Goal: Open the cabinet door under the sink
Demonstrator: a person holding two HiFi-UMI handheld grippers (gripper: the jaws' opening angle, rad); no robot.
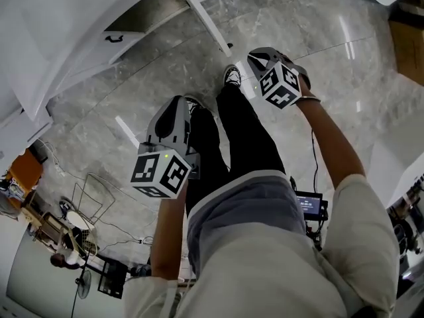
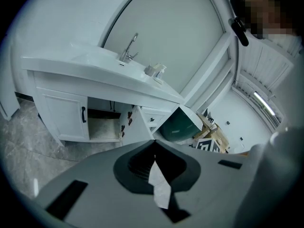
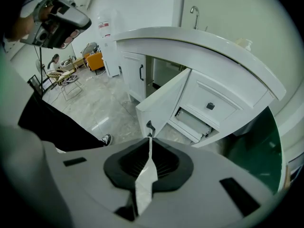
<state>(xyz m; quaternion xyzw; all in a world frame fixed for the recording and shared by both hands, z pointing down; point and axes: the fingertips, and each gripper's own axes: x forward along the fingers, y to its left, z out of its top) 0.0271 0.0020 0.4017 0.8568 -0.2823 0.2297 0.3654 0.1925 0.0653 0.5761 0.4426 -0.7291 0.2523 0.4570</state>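
Note:
The white vanity cabinet (image 2: 61, 113) stands under the sink with its faucet (image 2: 129, 49). Its left door is closed, with a black handle (image 2: 83, 114). The right door (image 3: 164, 103) stands swung out, showing the dark compartment (image 2: 102, 125); in the head view this door (image 1: 205, 12) is edge-on. My right gripper (image 3: 150, 139) is shut with nothing between its jaws, and the door's black handle (image 3: 150, 127) sits just beyond its tips, apart. My left gripper (image 2: 154, 140) is shut and empty, facing the cabinet from farther back. Both grippers (image 1: 173, 105) (image 1: 257, 57) hang over the marble floor.
A drawer with a dark knob (image 3: 210, 106) sits right of the open door. A green tub (image 3: 256, 146) stands further right. The wearer's legs and shoes (image 1: 232, 75) are between the grippers. Cables, a fan (image 1: 83, 287) and a small screen (image 1: 309, 205) lie behind.

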